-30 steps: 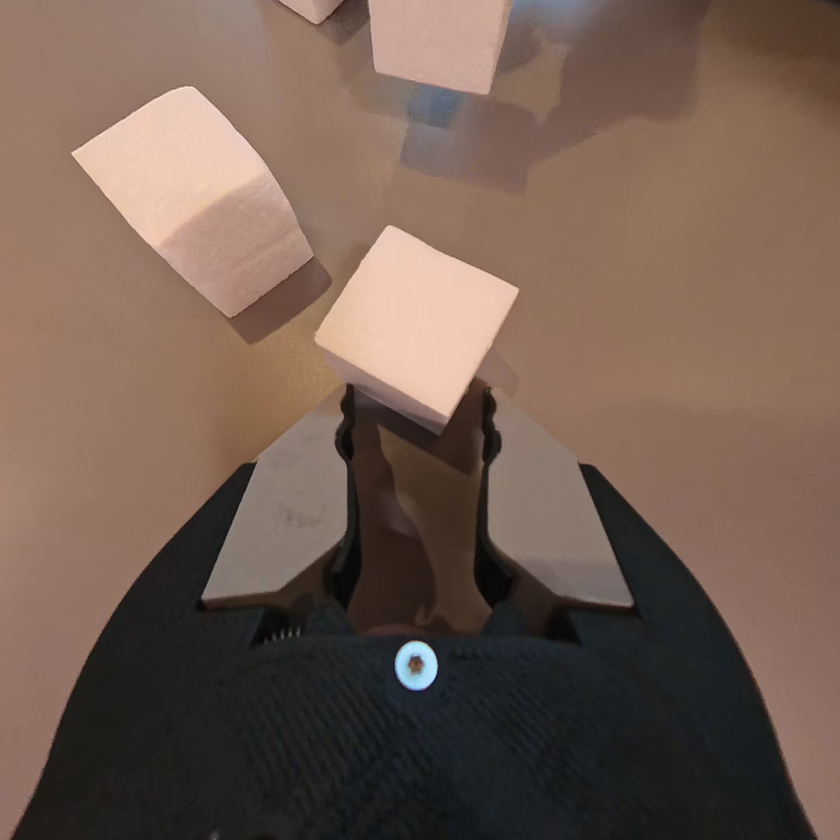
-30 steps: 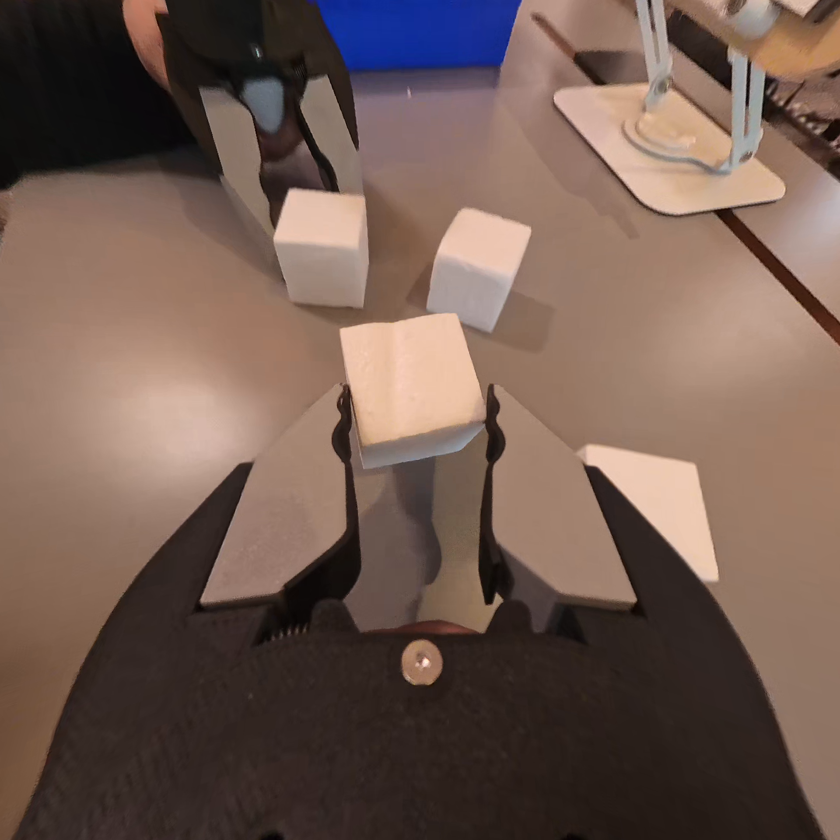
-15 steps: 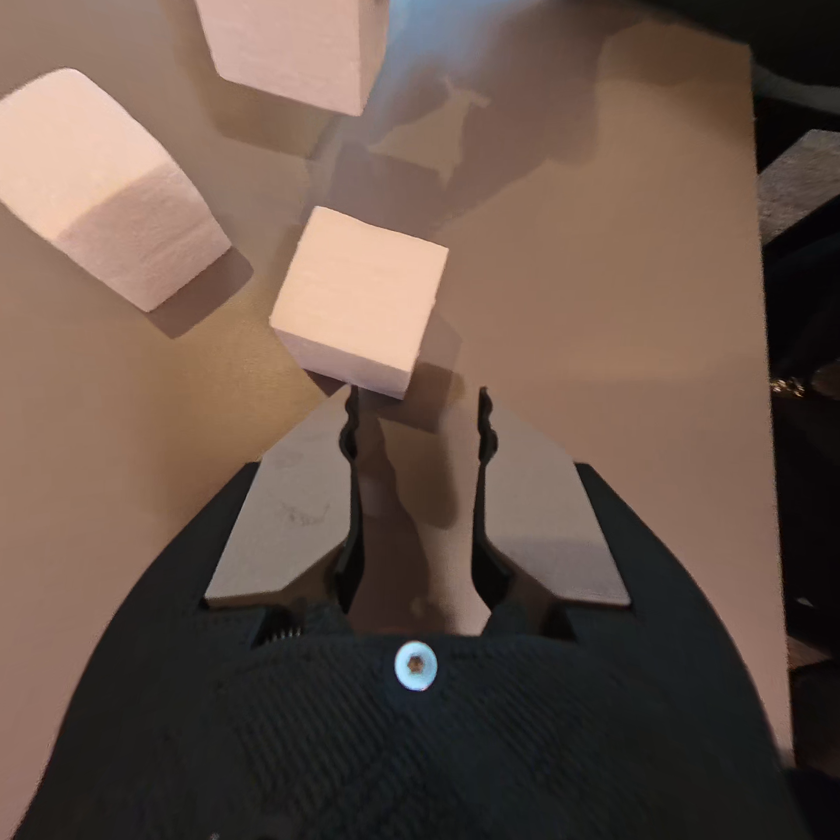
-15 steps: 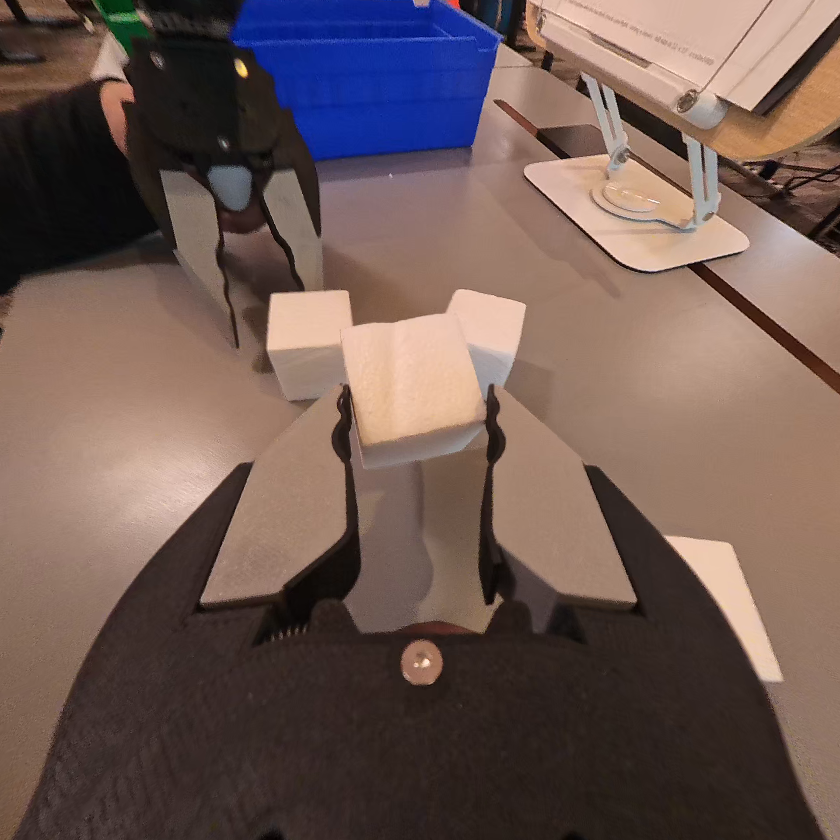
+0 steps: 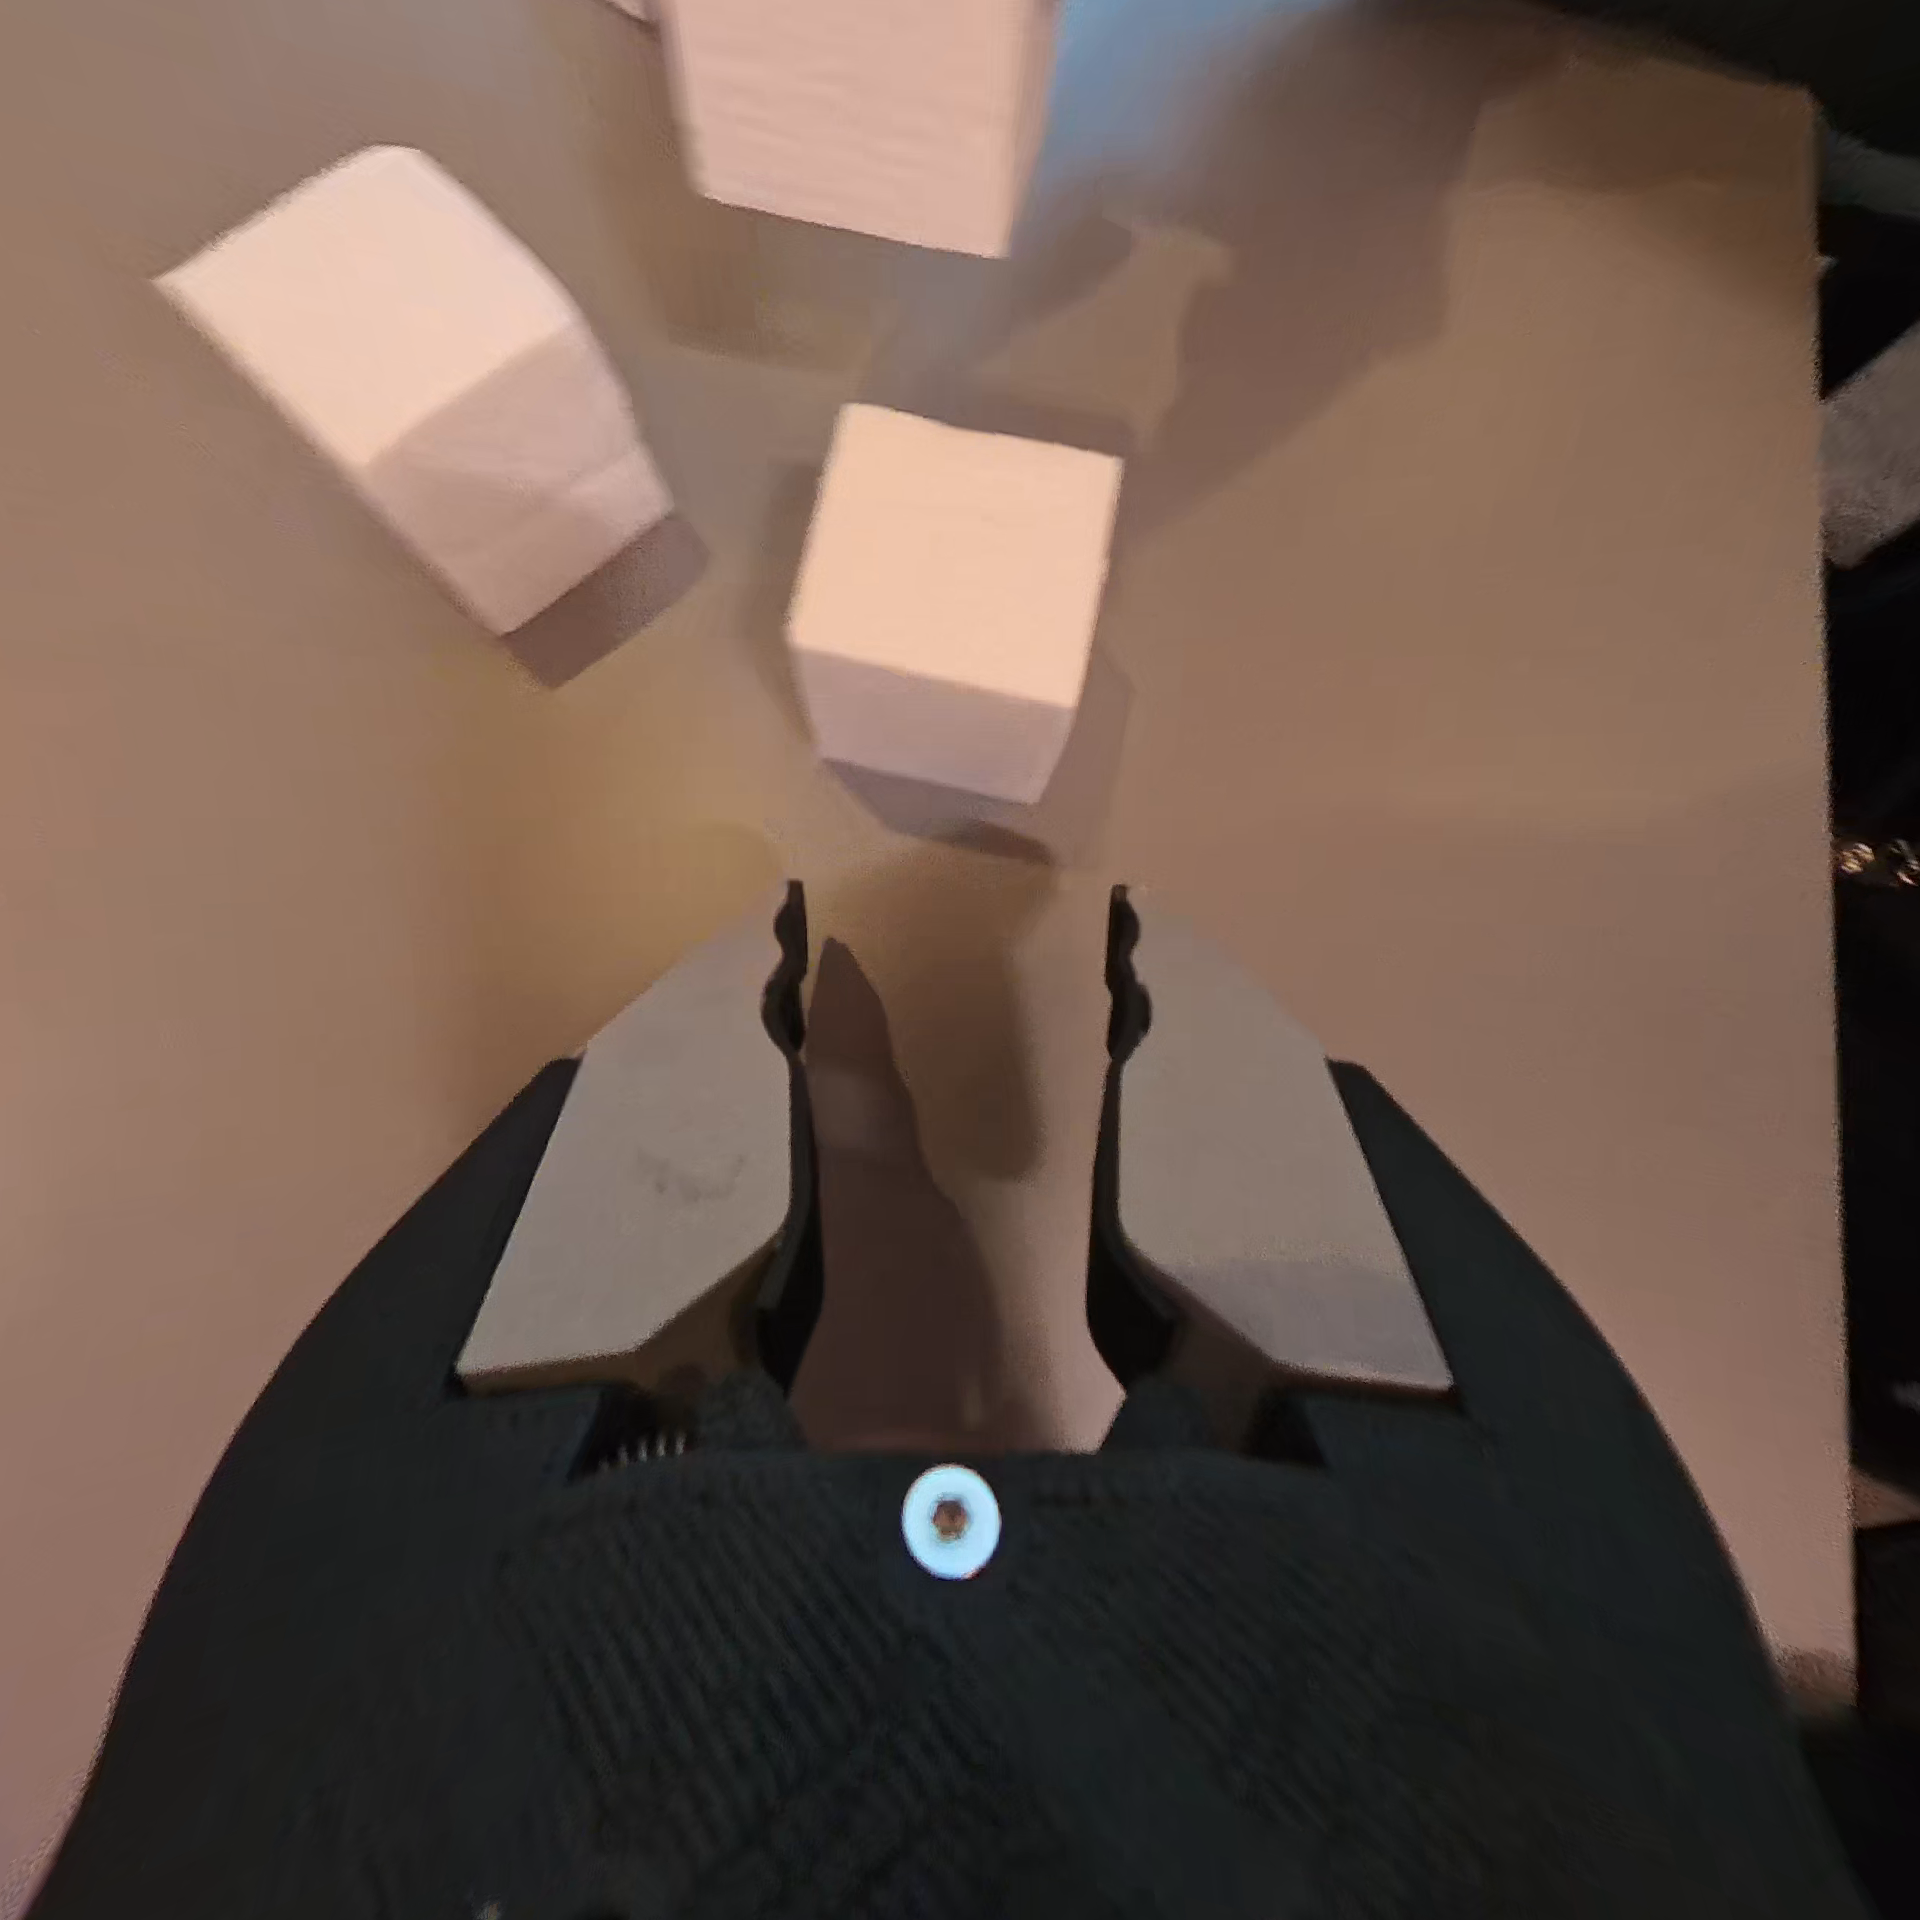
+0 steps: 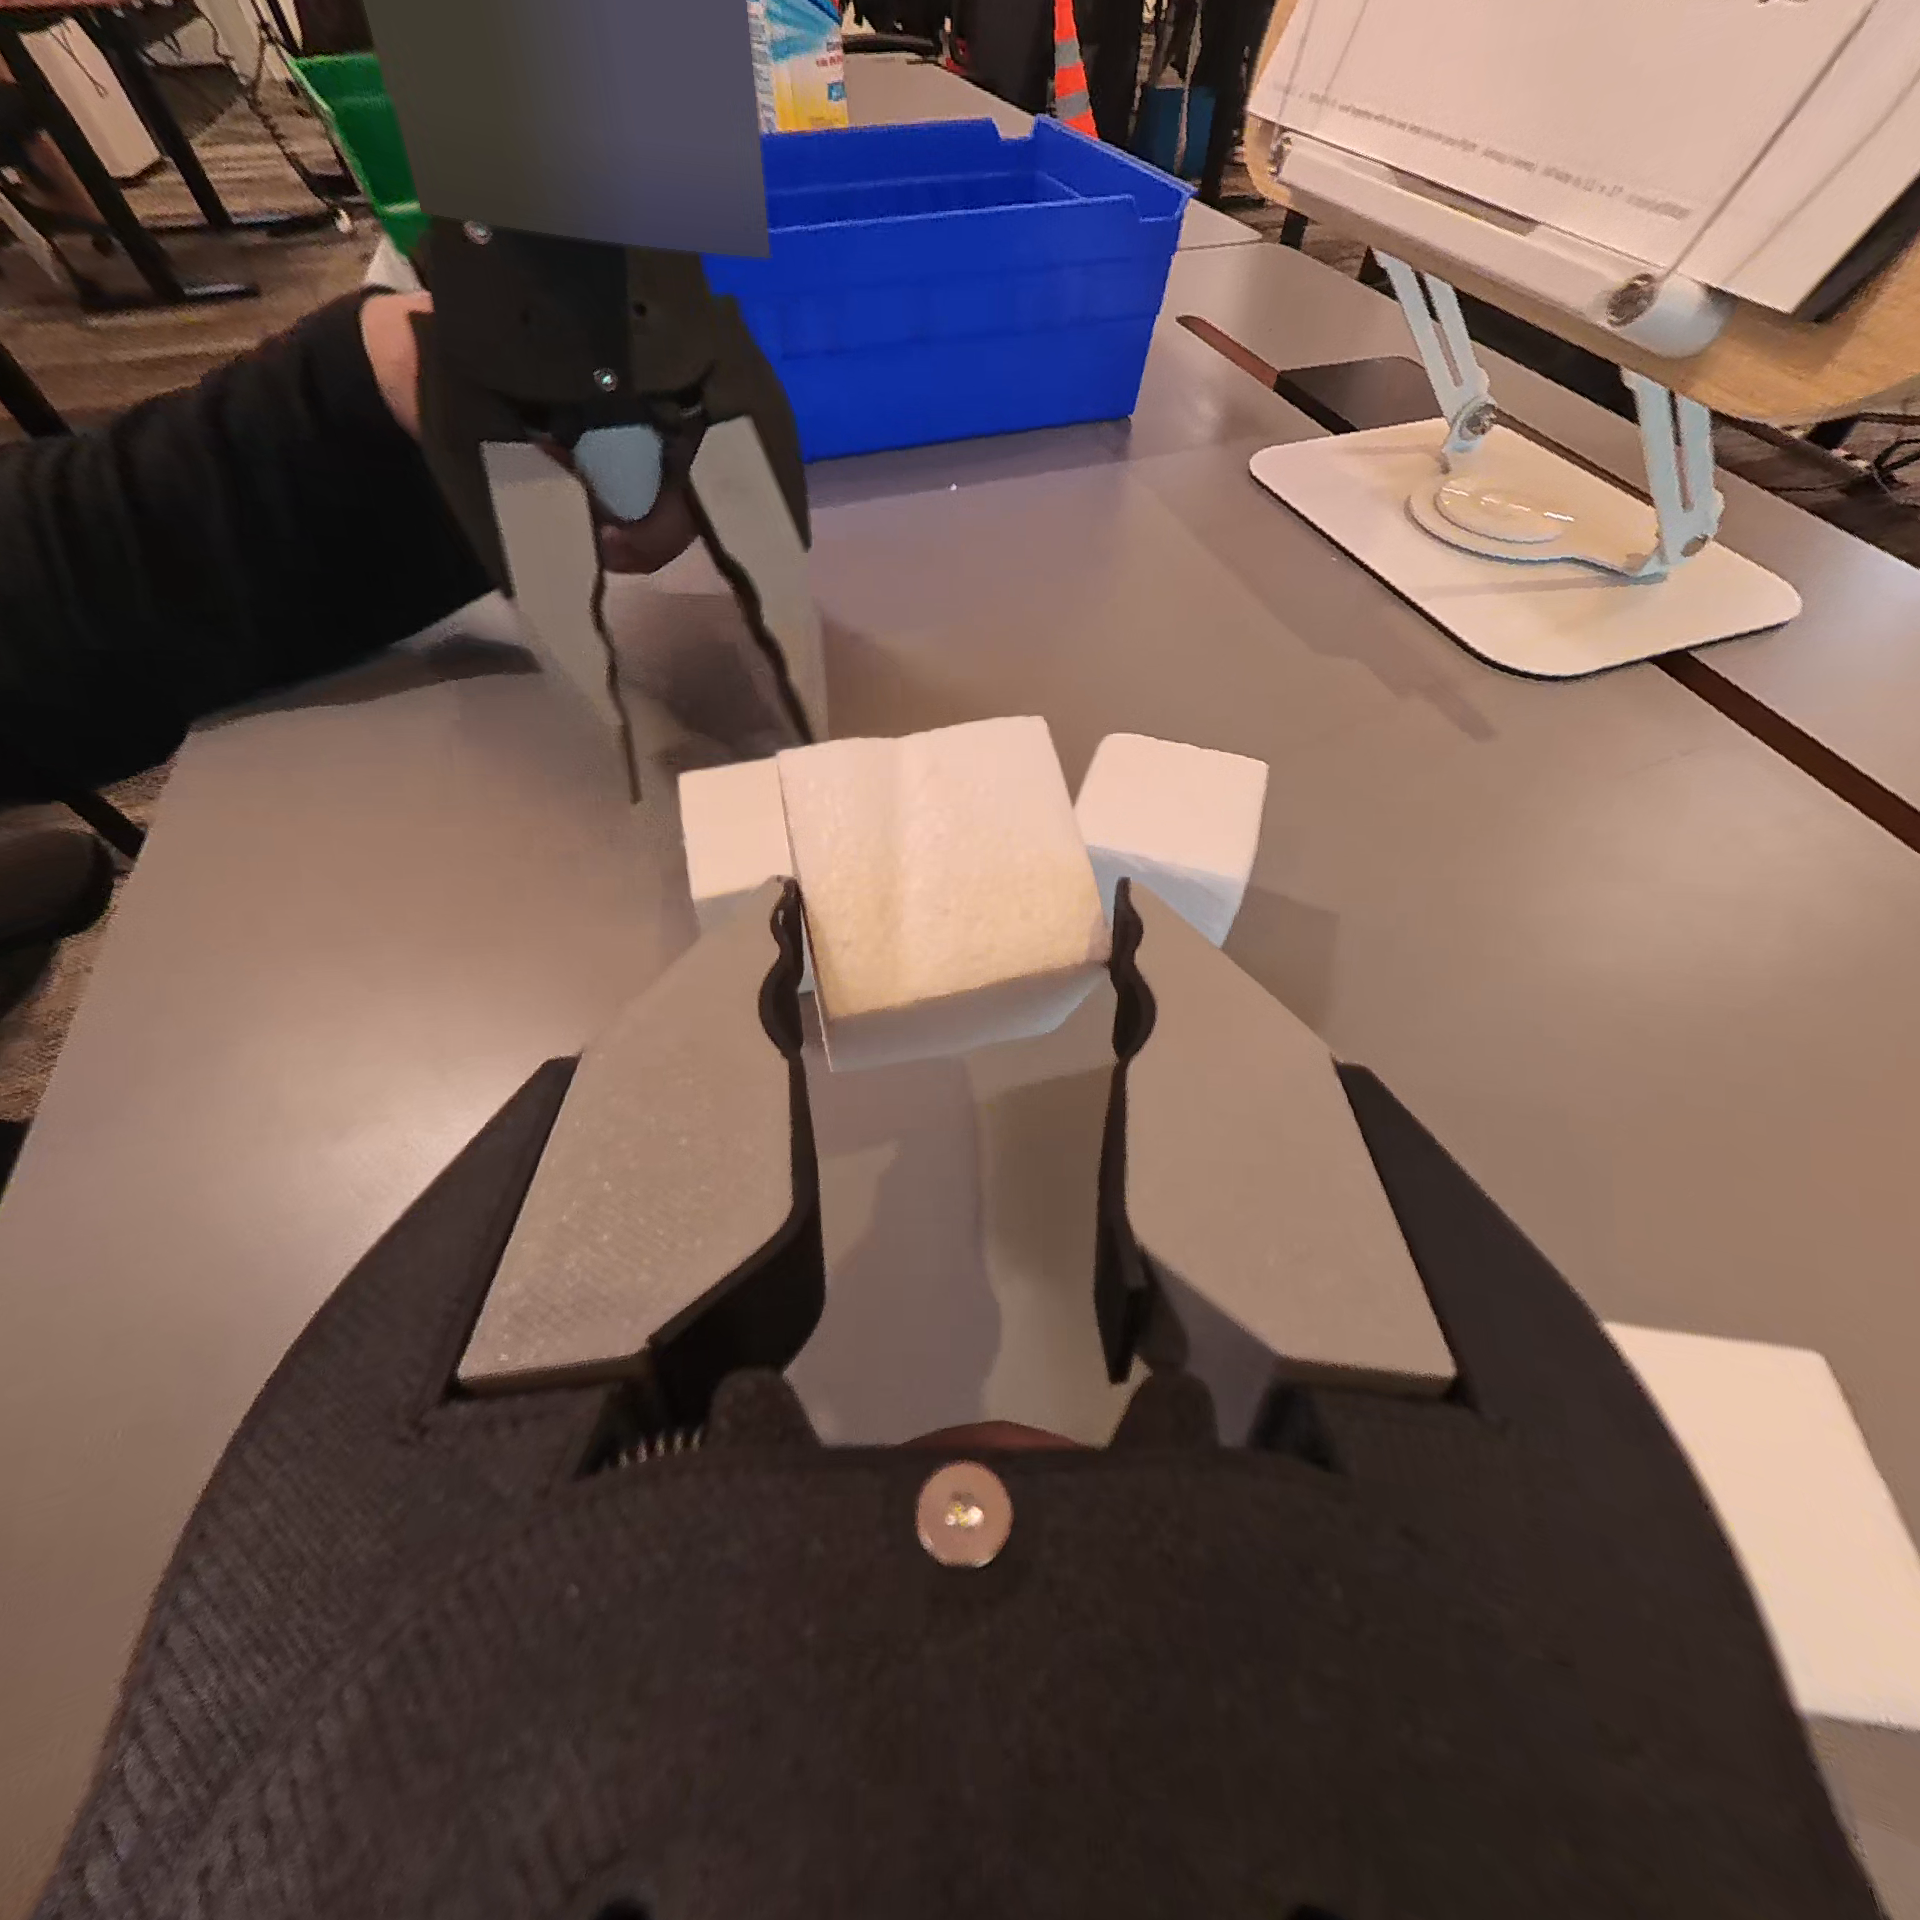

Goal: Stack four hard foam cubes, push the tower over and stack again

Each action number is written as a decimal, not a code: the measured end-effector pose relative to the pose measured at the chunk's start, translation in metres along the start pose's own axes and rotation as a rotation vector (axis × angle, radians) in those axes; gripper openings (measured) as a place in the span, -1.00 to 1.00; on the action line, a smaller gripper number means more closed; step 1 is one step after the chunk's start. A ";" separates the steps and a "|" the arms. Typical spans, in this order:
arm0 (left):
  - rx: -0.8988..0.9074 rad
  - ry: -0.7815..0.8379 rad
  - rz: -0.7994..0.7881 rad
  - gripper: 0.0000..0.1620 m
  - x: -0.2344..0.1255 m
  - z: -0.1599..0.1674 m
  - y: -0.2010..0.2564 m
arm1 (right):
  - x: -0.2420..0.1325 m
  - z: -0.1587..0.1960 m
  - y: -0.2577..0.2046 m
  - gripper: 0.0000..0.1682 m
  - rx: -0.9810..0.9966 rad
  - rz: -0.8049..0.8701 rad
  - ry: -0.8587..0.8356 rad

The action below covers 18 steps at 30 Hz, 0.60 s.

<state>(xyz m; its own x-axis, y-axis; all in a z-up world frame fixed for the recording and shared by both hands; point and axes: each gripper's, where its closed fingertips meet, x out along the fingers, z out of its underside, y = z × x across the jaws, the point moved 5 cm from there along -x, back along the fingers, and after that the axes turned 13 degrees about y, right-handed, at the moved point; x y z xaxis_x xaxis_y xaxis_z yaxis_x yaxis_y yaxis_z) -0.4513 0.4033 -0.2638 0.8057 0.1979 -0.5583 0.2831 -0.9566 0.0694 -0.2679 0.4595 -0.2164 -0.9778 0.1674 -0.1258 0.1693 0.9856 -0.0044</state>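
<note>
Four white foam cubes are in view on the grey table [image 6: 1455, 987]. My right gripper [image 6: 951, 925] is shut on one cube [image 6: 935, 873] and holds it above the table; in the left wrist view this cube [image 5: 852, 114] shows at the top. Just behind it one cube [image 6: 722, 852] stands partly hidden, and another cube [image 6: 1169, 831] stands to its right. A fourth cube [image 6: 1766, 1538] lies at my near right. My left gripper [image 5: 956, 914] is open and empty, a short way back from the partly hidden cube [image 5: 951, 603]; it also shows in the right wrist view [image 6: 717, 758].
A blue bin [image 6: 956, 291] stands at the far side of the table. A tilted board on a white stand [image 6: 1527, 561] is at the far right. The table's edge [image 5: 1818, 727] runs close on the right of the left wrist view. A person's dark sleeve [image 6: 208, 540] reaches in from the left. The left gripper's tips are roughly 15 centimeters from the right gripper's.
My left gripper has drawn back and up from the cube it was around, leaving it on the table. My right gripper has carried its cube forward, close to the two standing cubes.
</note>
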 end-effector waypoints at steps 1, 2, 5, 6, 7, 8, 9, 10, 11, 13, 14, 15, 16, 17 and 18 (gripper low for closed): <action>-0.012 0.020 -0.036 -0.30 -0.008 0.000 -0.007 | 0.002 0.000 -0.003 -0.32 0.002 -0.010 0.001; -0.029 0.046 -0.068 -0.28 -0.017 -0.001 -0.013 | 0.004 0.000 -0.005 -0.32 0.001 -0.018 -0.001; -0.095 0.173 -0.217 -0.29 -0.042 -0.007 -0.039 | 0.009 -0.001 -0.011 -0.32 -0.008 -0.033 0.000; -0.131 0.221 -0.312 -0.32 -0.050 -0.008 -0.053 | 0.010 -0.001 -0.013 -0.32 -0.006 -0.035 0.003; -0.182 0.261 -0.418 -0.32 -0.057 -0.007 -0.068 | 0.011 -0.002 -0.014 -0.32 -0.002 -0.036 0.008; -0.243 0.287 -0.504 -0.33 -0.062 -0.004 -0.081 | 0.012 -0.003 -0.015 -0.32 0.004 -0.039 0.016; -0.295 0.293 -0.559 -0.33 -0.065 0.001 -0.090 | 0.014 -0.005 -0.017 -0.32 0.013 -0.043 0.021; -0.327 0.281 -0.606 -0.34 -0.066 0.007 -0.096 | 0.015 -0.006 -0.018 -0.32 0.024 -0.045 0.022; -0.338 0.260 -0.650 -0.34 -0.067 0.012 -0.101 | 0.017 -0.008 -0.018 -0.32 0.030 -0.040 0.022; -0.335 0.237 -0.703 -0.34 -0.068 0.017 -0.106 | 0.023 -0.013 -0.022 -0.32 0.026 -0.035 0.026; -0.339 0.233 -0.710 -0.34 -0.068 0.019 -0.107 | 0.025 -0.016 -0.023 -0.32 0.016 -0.023 0.024; -0.347 0.232 -0.712 -0.34 -0.067 0.020 -0.108 | 0.029 -0.019 -0.024 -0.32 0.003 -0.018 0.017; -0.355 0.232 -0.710 -0.34 -0.067 0.020 -0.108 | 0.032 -0.022 -0.027 -0.32 -0.010 -0.032 0.012; -0.362 0.229 -0.707 -0.34 -0.066 0.021 -0.108 | 0.035 -0.024 -0.030 -0.32 -0.019 -0.042 0.003; -0.365 0.222 -0.705 -0.34 -0.064 0.023 -0.109 | 0.039 -0.025 -0.032 -0.32 -0.031 -0.045 -0.009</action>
<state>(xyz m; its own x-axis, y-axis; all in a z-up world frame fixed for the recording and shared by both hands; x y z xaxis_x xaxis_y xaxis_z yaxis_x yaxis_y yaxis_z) -0.5458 0.4898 -0.2542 0.4487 0.8005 -0.3972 0.8815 -0.4697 0.0491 -0.3150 0.4355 -0.1960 -0.9832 0.1231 -0.1348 0.1214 0.9924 0.0208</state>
